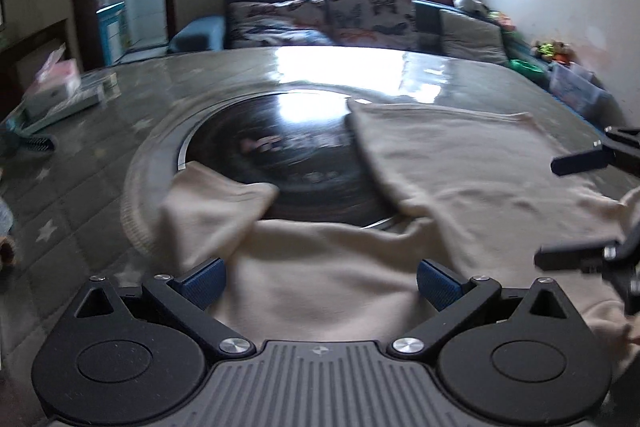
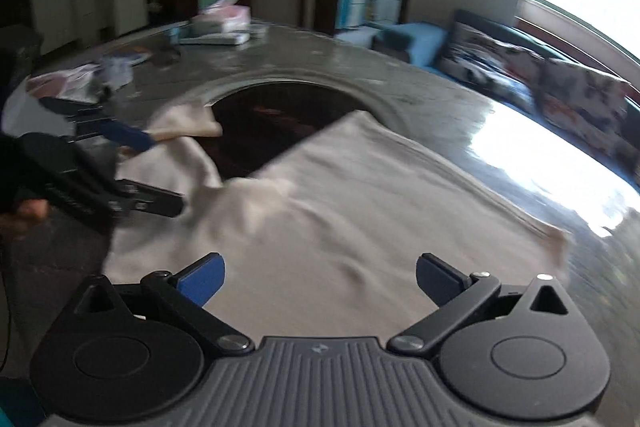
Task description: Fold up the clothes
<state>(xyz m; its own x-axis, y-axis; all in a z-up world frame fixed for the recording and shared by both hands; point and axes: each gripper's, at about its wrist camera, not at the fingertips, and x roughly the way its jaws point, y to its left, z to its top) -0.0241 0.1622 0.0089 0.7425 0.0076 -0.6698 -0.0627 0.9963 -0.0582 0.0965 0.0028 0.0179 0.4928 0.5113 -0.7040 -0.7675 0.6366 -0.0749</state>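
Note:
A cream garment lies spread on a round table, partly over the dark turntable in its middle. One sleeve lies out to the left. My left gripper stands open just above the near part of the cloth, with nothing pressed between its blue pads. In the right wrist view the left gripper hangs over the sleeve side. My right gripper is wide open over the garment's body, and its dark fingers show at the right edge.
The table has a glossy grey star-patterned cover. A tissue box and books sit at its far left, with loose clutter nearby. A sofa with butterfly cushions stands behind. A hand grips the left tool.

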